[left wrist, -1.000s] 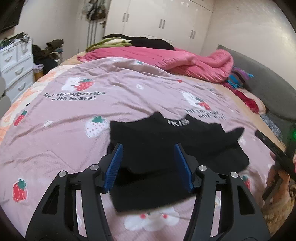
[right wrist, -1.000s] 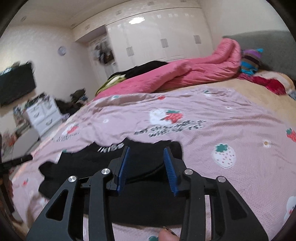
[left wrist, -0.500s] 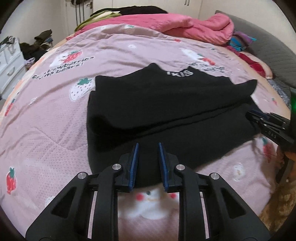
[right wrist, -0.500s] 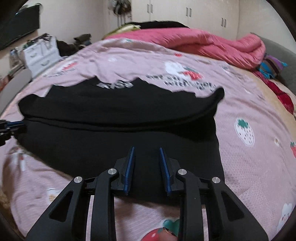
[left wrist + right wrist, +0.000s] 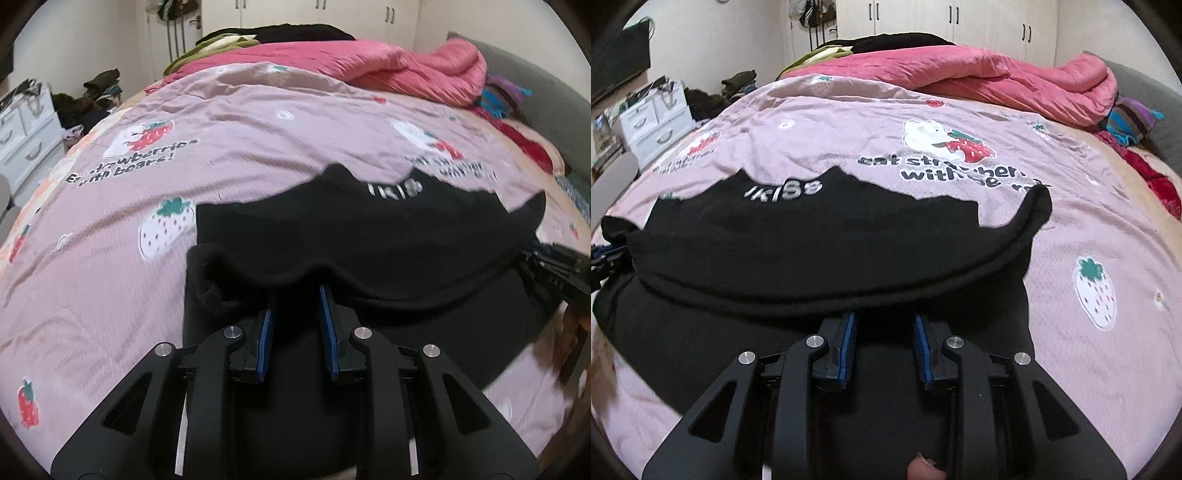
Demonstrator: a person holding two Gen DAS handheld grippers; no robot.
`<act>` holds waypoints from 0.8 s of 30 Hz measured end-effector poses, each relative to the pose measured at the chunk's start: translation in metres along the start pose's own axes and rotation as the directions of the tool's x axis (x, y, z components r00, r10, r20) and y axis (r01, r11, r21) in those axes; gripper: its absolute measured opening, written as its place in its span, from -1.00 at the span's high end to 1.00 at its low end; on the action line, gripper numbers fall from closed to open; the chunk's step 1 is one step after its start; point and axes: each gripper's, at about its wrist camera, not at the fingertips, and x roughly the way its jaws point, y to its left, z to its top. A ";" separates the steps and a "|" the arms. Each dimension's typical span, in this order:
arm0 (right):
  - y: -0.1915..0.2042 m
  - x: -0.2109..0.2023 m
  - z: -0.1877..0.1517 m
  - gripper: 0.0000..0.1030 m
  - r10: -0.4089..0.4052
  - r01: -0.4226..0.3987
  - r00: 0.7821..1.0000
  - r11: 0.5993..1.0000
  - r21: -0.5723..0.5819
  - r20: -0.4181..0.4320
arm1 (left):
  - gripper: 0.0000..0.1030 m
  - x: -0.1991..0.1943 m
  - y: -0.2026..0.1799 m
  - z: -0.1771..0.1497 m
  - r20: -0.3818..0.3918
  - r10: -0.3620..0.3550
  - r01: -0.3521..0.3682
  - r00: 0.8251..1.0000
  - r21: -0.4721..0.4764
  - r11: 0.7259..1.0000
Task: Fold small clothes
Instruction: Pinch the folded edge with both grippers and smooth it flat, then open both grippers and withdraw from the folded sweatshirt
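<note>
Black knit fabric fills the middle of both views: your small black garment with white lettering (image 5: 369,236) (image 5: 820,240) lies on the pink strawberry-and-bear printed bedspread (image 5: 110,258) (image 5: 1089,229), spread sideways with one layer doubled over another so that a rolled fold edge runs across just ahead of both sets of fingers. The white letters sit near the garment's far edge, by the jagged neckline.

Your left gripper (image 5: 297,325) is low over the near part of the cloth, its blue-padded fingers (image 5: 266,332) set a narrow gap apart, and their tips disappear under the overhanging fold. Black fabric lies between and beneath them, but you cannot tell from this view whether the pads actually pinch it.

Your right gripper (image 5: 884,341) sits in much the same way at the other side of the garment, blue pads (image 5: 847,343) a narrow gap apart, tips tucked under the rolled edge, with cloth beneath; a grip cannot be confirmed here either. From the left wrist view the right tool shows as a dark blur at the garment's right end.

Beyond the garment, a rumpled pink quilt (image 5: 388,70) (image 5: 997,77) lies across the far side of the bed, and a white chest of drawers (image 5: 26,140) (image 5: 653,125) stands to the left.
</note>
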 end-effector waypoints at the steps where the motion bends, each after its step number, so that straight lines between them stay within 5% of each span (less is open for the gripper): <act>1: -0.002 0.003 0.005 0.49 0.000 0.000 1.000 1.000 0.008 0.001 | 0.68 0.002 0.002 0.003 0.006 -0.001 0.002 1.000 -0.010 1.000; 12: -0.047 0.001 0.030 0.49 -0.058 0.048 0.996 0.990 0.131 0.072 | 0.68 -0.006 0.045 0.030 0.110 0.014 0.007 0.994 -0.192 0.981; 14: -0.059 -0.002 0.029 0.49 -0.074 0.061 0.994 0.985 0.160 0.075 | 0.62 -0.004 0.052 0.030 0.104 0.023 -0.001 0.994 -0.209 0.978; 16: -0.070 0.000 0.030 0.45 -0.063 0.052 0.996 0.983 0.178 0.055 | 0.28 0.002 0.060 0.028 0.074 0.048 -0.029 0.996 -0.233 0.972; 19: -0.076 0.008 0.029 0.21 -0.062 0.059 0.998 0.985 0.163 0.018 | 0.28 0.015 0.076 0.022 0.028 0.017 -0.008 0.999 -0.295 0.955; 24: -0.079 0.020 0.028 0.21 -0.018 0.017 1.000 0.980 0.196 0.003 | 0.25 0.030 0.085 0.015 -0.004 -0.051 0.047 0.999 -0.321 0.946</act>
